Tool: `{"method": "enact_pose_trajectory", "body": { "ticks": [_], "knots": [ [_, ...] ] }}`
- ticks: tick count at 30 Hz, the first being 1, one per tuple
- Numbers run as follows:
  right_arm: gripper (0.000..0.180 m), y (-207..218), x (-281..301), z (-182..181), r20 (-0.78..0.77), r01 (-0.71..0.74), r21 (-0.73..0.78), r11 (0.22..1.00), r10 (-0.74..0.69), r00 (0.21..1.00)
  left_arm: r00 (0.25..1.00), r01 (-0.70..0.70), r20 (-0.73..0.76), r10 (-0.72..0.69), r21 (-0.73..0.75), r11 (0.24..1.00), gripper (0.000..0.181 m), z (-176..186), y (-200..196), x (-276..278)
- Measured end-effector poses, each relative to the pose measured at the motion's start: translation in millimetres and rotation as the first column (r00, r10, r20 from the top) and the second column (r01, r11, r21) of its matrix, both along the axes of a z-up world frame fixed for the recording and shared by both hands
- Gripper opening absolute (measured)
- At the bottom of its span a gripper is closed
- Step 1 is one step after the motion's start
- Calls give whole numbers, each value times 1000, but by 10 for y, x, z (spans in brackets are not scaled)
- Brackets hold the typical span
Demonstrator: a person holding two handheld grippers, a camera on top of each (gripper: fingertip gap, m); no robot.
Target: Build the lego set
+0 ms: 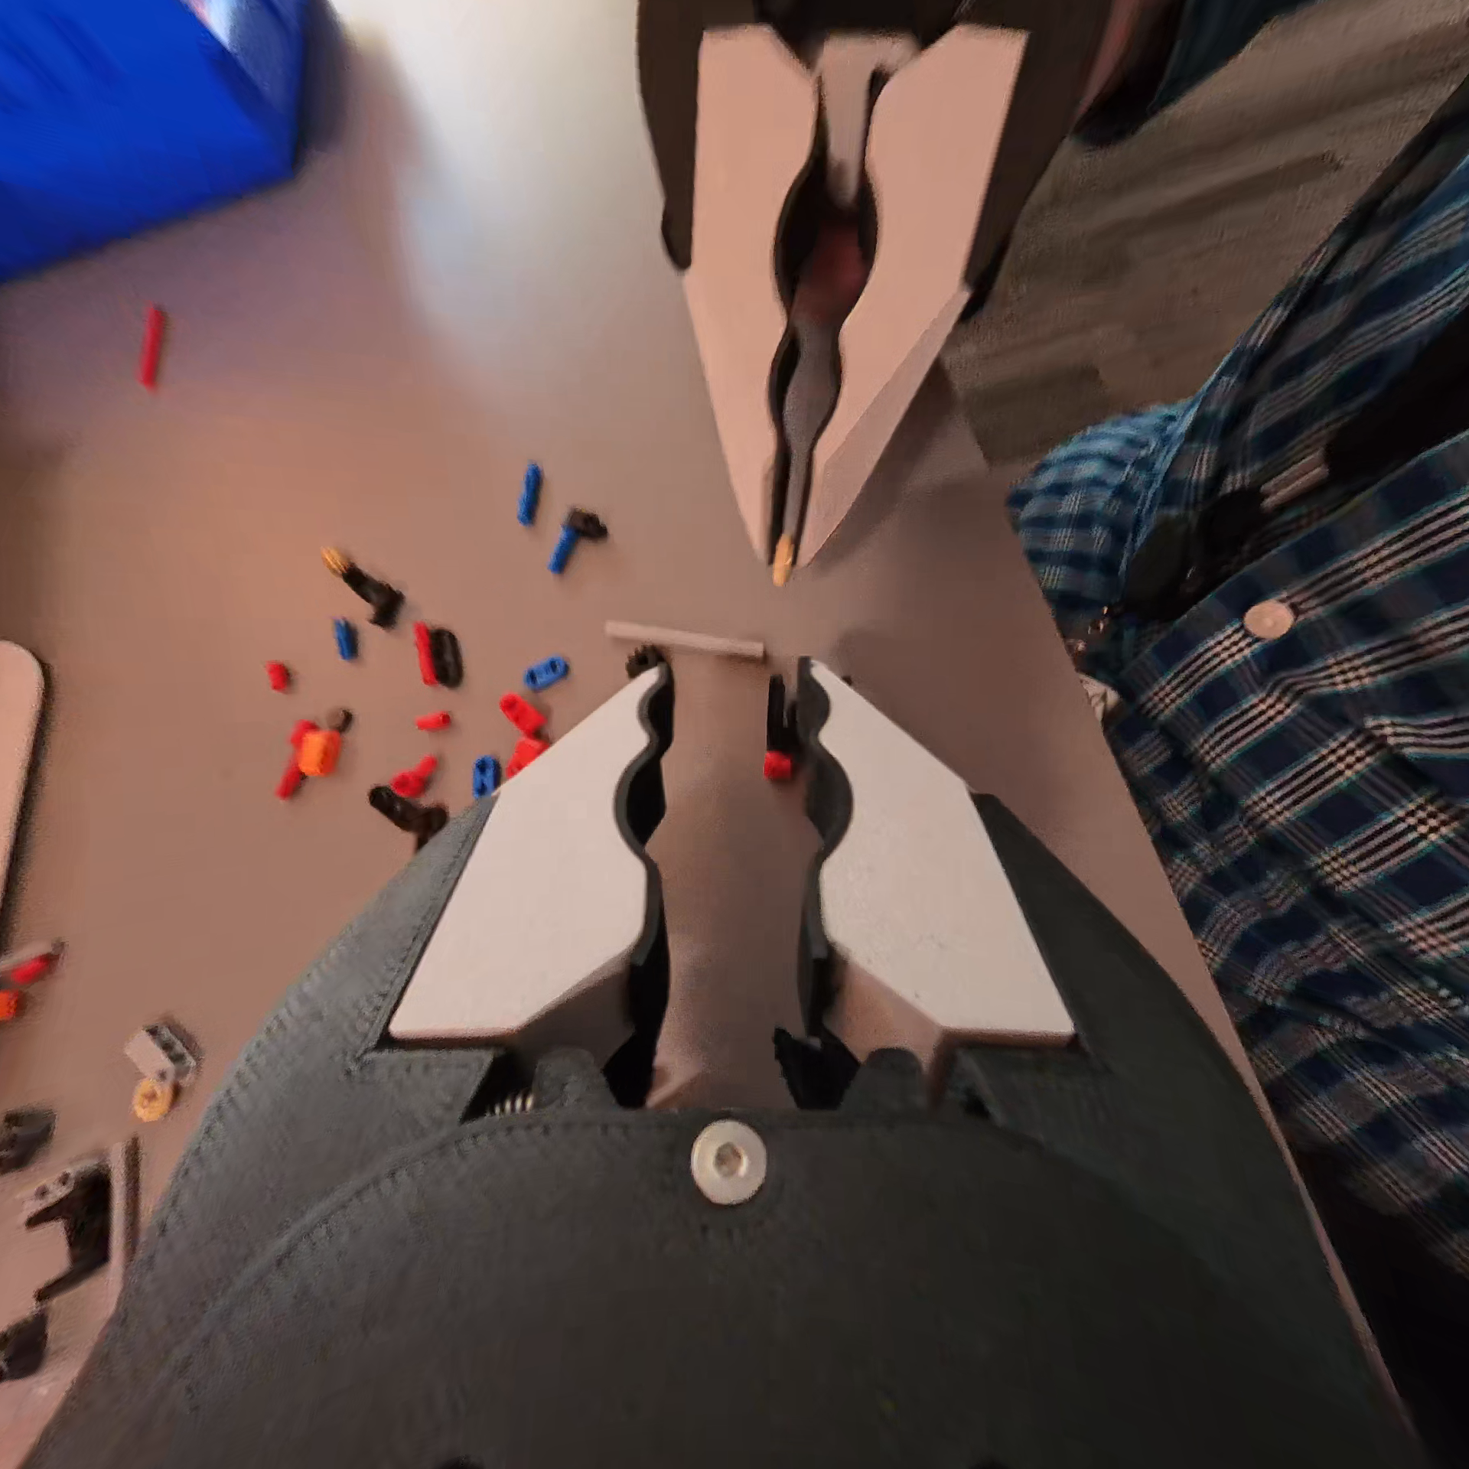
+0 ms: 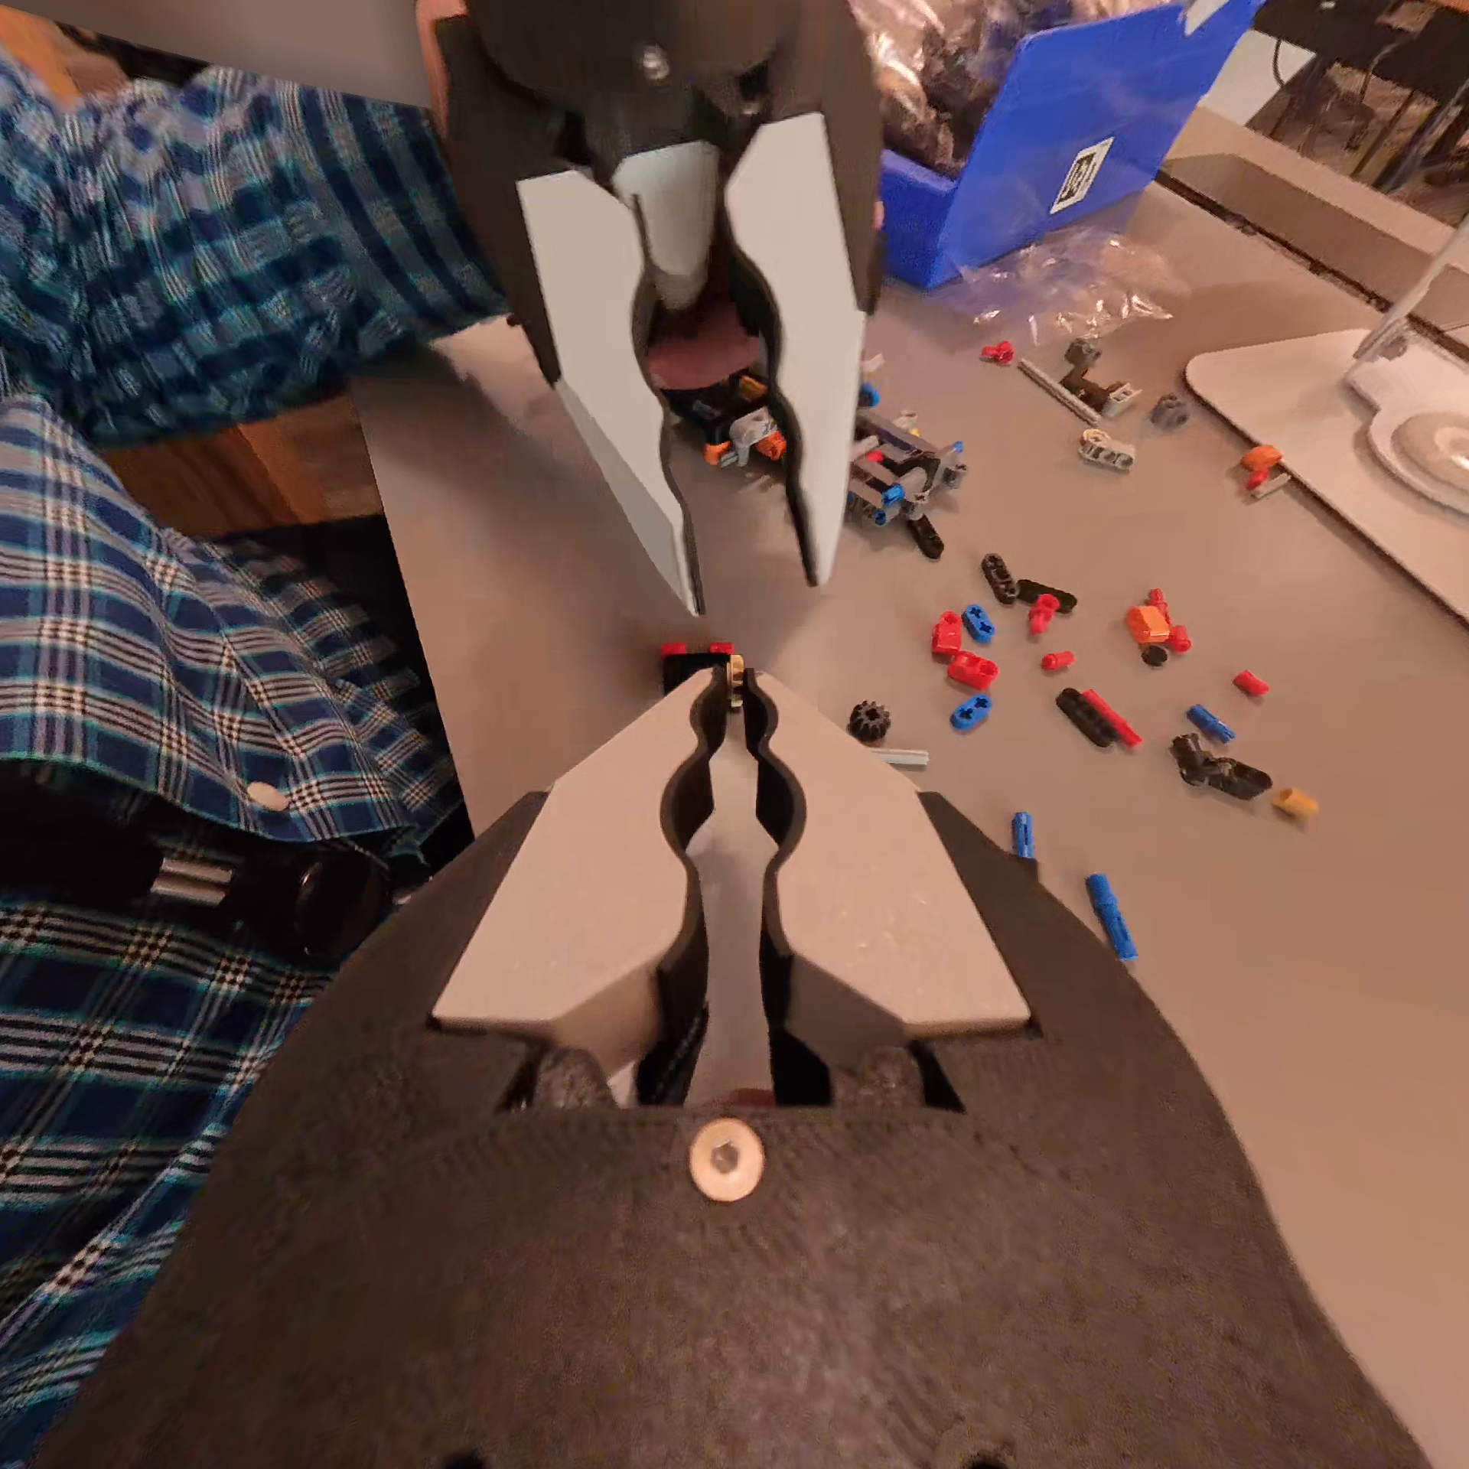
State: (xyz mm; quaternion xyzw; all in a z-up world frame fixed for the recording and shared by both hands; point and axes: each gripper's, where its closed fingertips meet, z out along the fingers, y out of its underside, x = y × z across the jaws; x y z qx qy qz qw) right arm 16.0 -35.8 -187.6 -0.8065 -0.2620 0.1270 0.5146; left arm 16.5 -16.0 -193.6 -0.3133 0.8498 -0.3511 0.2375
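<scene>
Closest in the right wrist view, the right gripper (image 2: 735, 676), with its rough black printed body, smooth grey wedge-shaped fingers and wavy black inner pads, has its fingers drawn narrow and pinching a small tan pin (image 2: 737, 676) right at the tips. Just past those tips a little black and red piece (image 2: 690, 653) lies on the matte grey surface (image 2: 1192, 1073), near its edge.

Facing it, the left gripper (image 2: 751, 592) points down with its fingers parted and nothing between them; in its own view the gap (image 1: 735, 676) shows bare surface, with the same black and red piece (image 1: 779, 735) close against the inner side of one finger, though I cannot tell if they touch. A thin grey axle (image 1: 684, 640) lies crosswise just beyond the tips.

Farther out, loose lego parts (image 2: 1097, 684) are scattered: short red and blue pins, black links, an orange block, a small black gear (image 2: 868, 722). Behind the left gripper sits a partly built grey and black assembly (image 2: 898, 465). Beyond lie crinkled clear plastic bags (image 2: 1065, 286) and a blue bin (image 2: 1057, 151) bearing a square black-and-white marker. A person in a blue plaid shirt (image 2: 199, 636) stands at the surface's edge.
</scene>
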Motion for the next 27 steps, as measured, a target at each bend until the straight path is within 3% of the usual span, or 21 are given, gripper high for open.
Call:
{"method": "enact_pose_trajectory", "body": {
  "ticks": [1,14,19,23,27],
  "knots": [
    [1,11,18,26,-11,-4,7,1000,4,1000,999,12,40,-12,-4,1000,24,62,-30,20],
    [0,41,-16,81,5,-66,33,997,66,998,992,74,104,-72,-18,997,2,90,-213,67],
    [1,34,-24,72,18,-87,28,996,86,996,993,87,85,-84,-28,996,1,86,-231,34],
    [9,55,-9,131,47,-79,63,995,76,996,997,64,41,-60,-115,991,0,109,-221,30],
    [21,51,42,190,188,-76,124,989,52,981,998,41,-36,-53,-270,962,0,174,-216,12]
  ]
}}
